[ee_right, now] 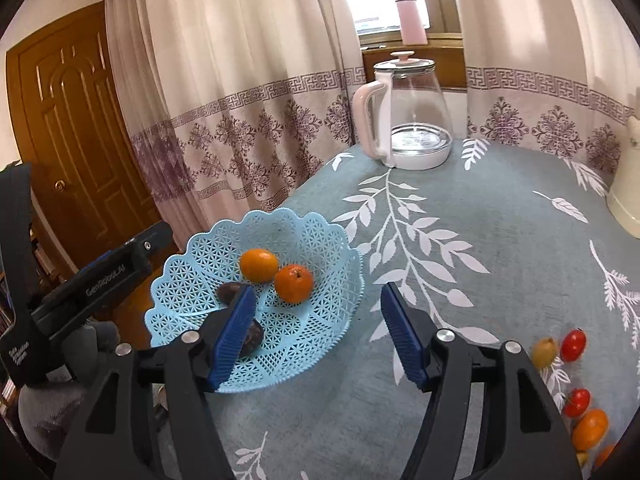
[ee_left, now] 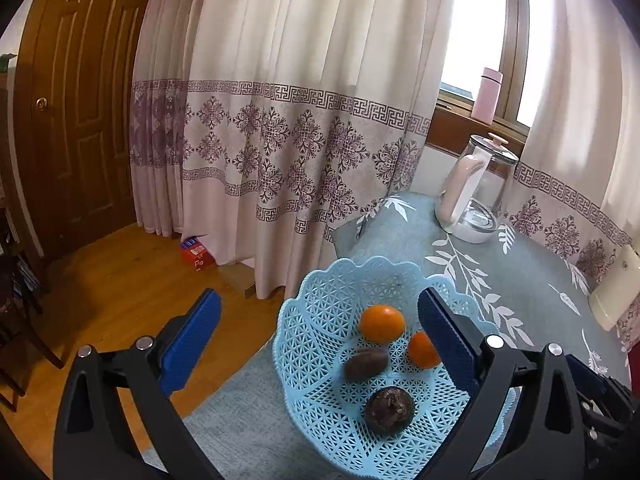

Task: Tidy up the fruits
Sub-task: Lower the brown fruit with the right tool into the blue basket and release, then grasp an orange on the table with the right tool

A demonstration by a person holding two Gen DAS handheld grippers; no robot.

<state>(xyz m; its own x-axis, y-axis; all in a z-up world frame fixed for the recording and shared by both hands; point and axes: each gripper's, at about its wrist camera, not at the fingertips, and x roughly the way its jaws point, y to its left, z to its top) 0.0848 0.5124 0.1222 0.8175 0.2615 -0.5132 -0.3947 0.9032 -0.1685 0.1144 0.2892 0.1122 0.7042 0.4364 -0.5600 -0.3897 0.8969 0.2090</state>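
Note:
A light blue lattice basket (ee_left: 320,320) (ee_right: 328,248) sits at the table's left corner. It holds two oranges (ee_left: 382,323) (ee_right: 293,283) and two dark brown fruits (ee_left: 388,410) (ee_right: 230,292). My left gripper (ee_left: 320,332) hovers open over the basket's left side, holding nothing. My right gripper (ee_right: 316,328) is open and empty above the basket's near right rim; its left finger hides part of one dark fruit. Several small tomatoes, red (ee_right: 573,345), yellow and orange (ee_right: 590,429), lie on the cloth at the right. The left gripper's body (ee_right: 100,276) shows at the left in the right wrist view.
A glass kettle with a pink handle (ee_left: 476,192) (ee_right: 404,116) stands at the table's far side. A cream appliance (ee_right: 624,184) sits at the right edge. A pink bottle (ee_right: 410,20) stands on the windowsill. Curtains hang behind; wooden floor and door lie left of the table's edge.

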